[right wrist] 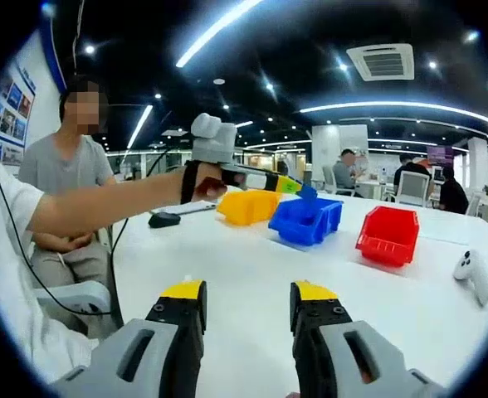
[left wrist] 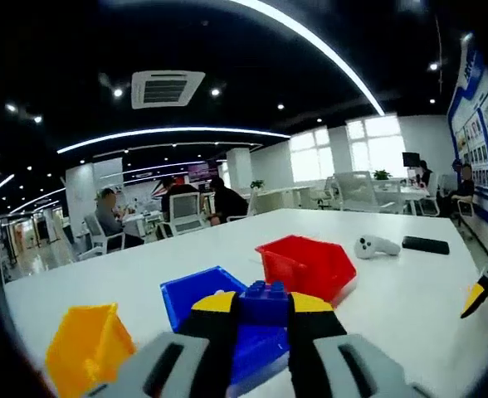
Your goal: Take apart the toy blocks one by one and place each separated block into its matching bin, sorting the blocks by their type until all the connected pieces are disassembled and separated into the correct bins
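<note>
Office desks and seated people stood behind the white table (left wrist: 410, 290). Through the left gripper view, I had my left gripper (left wrist: 264, 304) pinching a blue block (left wrist: 265, 300) directly over the blue bin (left wrist: 196, 296), with the red bin (left wrist: 310, 265) beyond and the yellow bin (left wrist: 86, 344) alongside. Through the right gripper view, my right gripper (right wrist: 248, 308) had its jaws spread and empty, well apart from the bins; the left gripper was nearer the blue bin. No writing was legible.
</note>
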Demonstrator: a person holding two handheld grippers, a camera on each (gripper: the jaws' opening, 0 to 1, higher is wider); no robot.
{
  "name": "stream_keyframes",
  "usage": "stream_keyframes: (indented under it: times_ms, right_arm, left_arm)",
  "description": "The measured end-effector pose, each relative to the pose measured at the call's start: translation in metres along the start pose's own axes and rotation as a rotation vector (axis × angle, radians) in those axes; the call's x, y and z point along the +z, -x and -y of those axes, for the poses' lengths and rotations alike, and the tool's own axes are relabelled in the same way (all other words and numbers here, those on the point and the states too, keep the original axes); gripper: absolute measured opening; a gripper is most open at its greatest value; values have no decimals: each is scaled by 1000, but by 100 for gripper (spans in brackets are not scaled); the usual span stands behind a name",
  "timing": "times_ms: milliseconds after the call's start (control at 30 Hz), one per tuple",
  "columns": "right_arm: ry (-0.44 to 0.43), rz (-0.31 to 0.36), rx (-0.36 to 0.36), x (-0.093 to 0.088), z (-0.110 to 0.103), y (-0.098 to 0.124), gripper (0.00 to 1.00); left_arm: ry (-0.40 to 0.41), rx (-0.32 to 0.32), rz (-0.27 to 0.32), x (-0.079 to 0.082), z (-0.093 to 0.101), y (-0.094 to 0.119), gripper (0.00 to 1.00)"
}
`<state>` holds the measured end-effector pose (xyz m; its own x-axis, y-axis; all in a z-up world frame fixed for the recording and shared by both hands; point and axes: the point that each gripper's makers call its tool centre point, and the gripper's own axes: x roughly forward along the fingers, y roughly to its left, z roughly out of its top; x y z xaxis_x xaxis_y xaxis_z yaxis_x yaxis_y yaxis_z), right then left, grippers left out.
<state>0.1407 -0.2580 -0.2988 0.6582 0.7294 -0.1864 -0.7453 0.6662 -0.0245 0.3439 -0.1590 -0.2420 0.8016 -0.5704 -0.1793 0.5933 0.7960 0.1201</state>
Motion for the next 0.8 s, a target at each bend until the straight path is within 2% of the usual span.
stream_keyframes:
  times_ms: [67,267,400,600,667,700,733,767,800]
  right_arm:
    - [-3,1,-3,0,1,1,41]
    - [-7,11,0,2,-1,0,41]
    - [-5,12,-4,2,0,2,41]
    - [-4,12,-11,1,3,4,41]
    - [-6,13,-14,1,4,5,41]
    - [-4,10,-16,1,4,5,40]
    - [-2,9,-18,0,5,5,40]
    - [-1,9,-20,0,5,6,40]
    - [-2,8,-21,0,6,6,40]
  left_arm:
    - [15,18,-2,-2,-4,-4,24]
    - [22,188,-25,-11,-30,-11,24]
    - [-5,206,-41,-16,-29,-12,24]
    - [28,219,-8,-13,-32,-15,25]
    - [-4,235,4,-14,-35,-17,27]
    - [-30,267,59,-7,-40,-17,37]
    - [-28,226,76,-6,-34,-20,55]
    - [-1,170,54,-10,-27,-24,79]
    - [14,157,26,-15,-25,-25,87]
